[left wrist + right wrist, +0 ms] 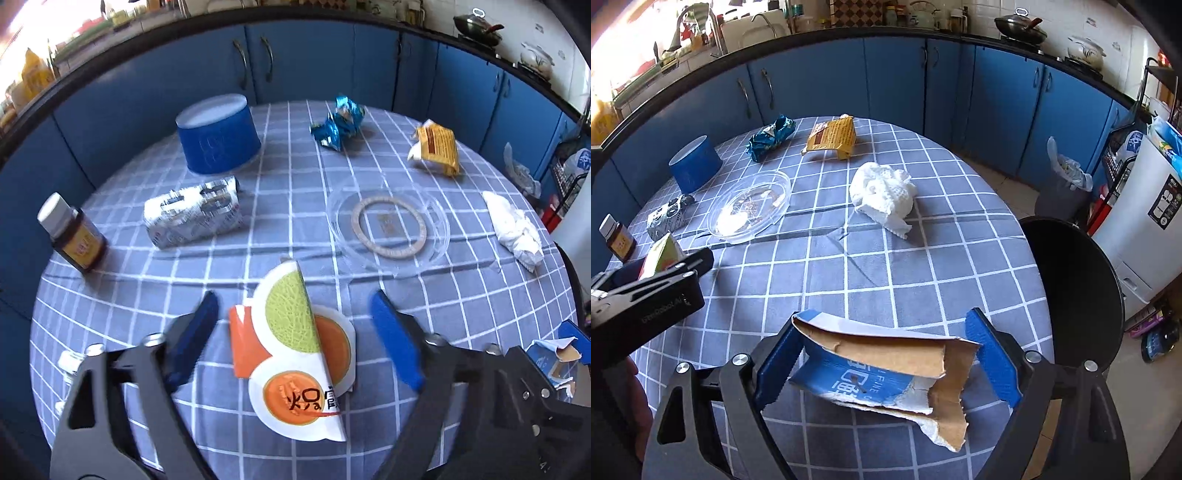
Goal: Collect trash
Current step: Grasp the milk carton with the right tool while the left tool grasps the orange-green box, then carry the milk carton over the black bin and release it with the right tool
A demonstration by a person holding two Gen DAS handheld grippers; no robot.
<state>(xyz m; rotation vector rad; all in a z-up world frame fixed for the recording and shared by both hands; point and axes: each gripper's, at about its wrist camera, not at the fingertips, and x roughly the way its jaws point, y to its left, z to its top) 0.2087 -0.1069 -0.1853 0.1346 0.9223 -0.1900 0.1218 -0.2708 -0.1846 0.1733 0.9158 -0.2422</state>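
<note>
Left gripper (291, 339) straddles the folded melon-print wrapper (299, 354) on the checked tablecloth (461, 295), jaws apart and not yet touching, seemingly set to pinch it, while right gripper (886, 363) clamps the torn blue cardboard (886, 373), likely headed for the black bin (1075, 280) beside the table.
</note>
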